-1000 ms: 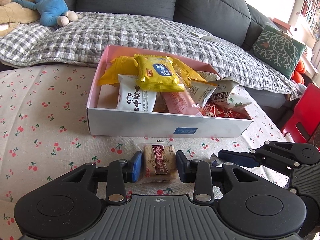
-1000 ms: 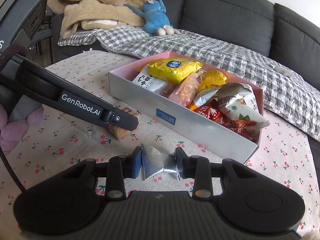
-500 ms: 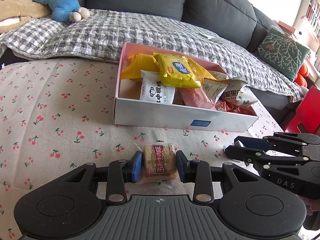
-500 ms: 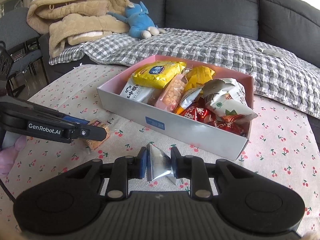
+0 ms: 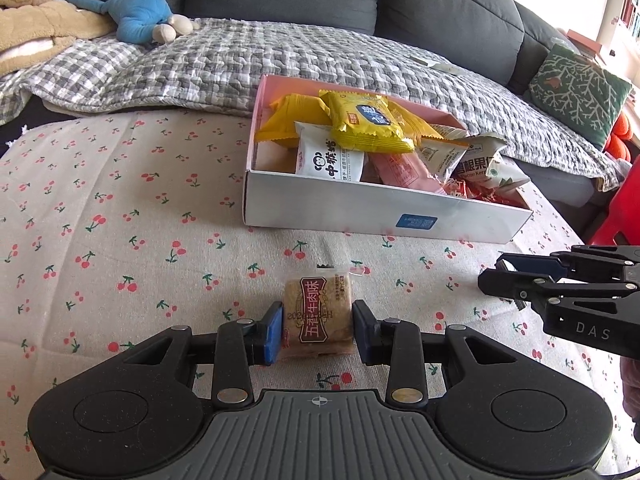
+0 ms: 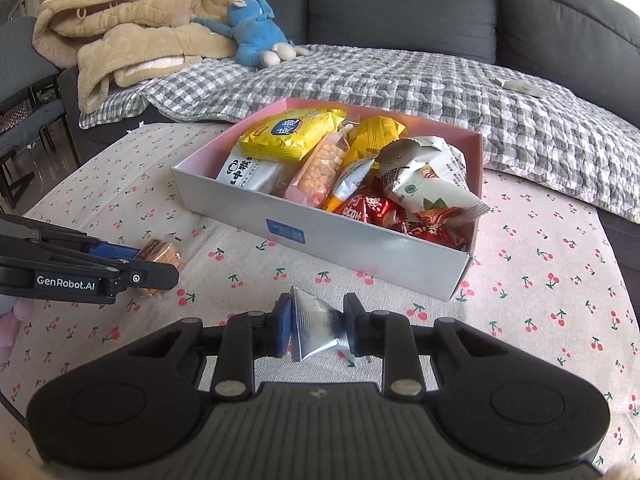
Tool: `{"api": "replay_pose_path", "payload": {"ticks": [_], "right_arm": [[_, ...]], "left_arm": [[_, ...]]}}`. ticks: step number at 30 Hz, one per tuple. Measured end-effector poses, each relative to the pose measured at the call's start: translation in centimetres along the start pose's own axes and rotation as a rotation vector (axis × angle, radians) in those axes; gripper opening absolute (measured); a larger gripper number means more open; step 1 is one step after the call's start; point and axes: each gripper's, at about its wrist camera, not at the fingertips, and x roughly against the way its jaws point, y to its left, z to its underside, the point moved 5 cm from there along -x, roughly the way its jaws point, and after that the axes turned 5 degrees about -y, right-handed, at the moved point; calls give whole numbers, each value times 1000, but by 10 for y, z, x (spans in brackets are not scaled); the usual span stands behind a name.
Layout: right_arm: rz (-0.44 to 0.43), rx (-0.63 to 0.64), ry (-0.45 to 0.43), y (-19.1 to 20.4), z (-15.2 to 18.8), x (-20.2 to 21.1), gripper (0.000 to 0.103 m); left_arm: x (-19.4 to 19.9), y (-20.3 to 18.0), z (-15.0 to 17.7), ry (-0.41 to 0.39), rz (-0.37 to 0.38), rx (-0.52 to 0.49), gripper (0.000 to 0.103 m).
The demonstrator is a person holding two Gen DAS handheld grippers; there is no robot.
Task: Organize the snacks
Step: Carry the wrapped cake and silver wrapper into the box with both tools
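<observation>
Snacks sit pinched in both tools: the left gripper (image 5: 318, 332) clamps a beef-flavour biscuit pack (image 5: 318, 326) between its jaws; the right gripper (image 6: 316, 330) clamps a crumpled silver packet (image 6: 316, 326); lift each clear of the worktop (image 5: 120, 208), carry forward over the box (image 6: 320, 240), release inside; since a second ago the right jaws narrowed, rolling the packet.
</observation>
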Motion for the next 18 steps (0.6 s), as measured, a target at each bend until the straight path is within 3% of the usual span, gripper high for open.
{"api": "replay_pose_path", "payload": {"ticks": [4, 9, 18], "right_arm": [[12, -41, -8, -7, -5, 4, 13], [0, -164, -16, -23, -10, 9, 12], [-107, -385, -82, -41, -30, 22, 12]], "left_arm": [[2, -3, 0, 0, -21, -24, 32], [6, -4, -4, -2, -19, -13, 32], [21, -2, -34, -63, -6, 29, 32]]}}
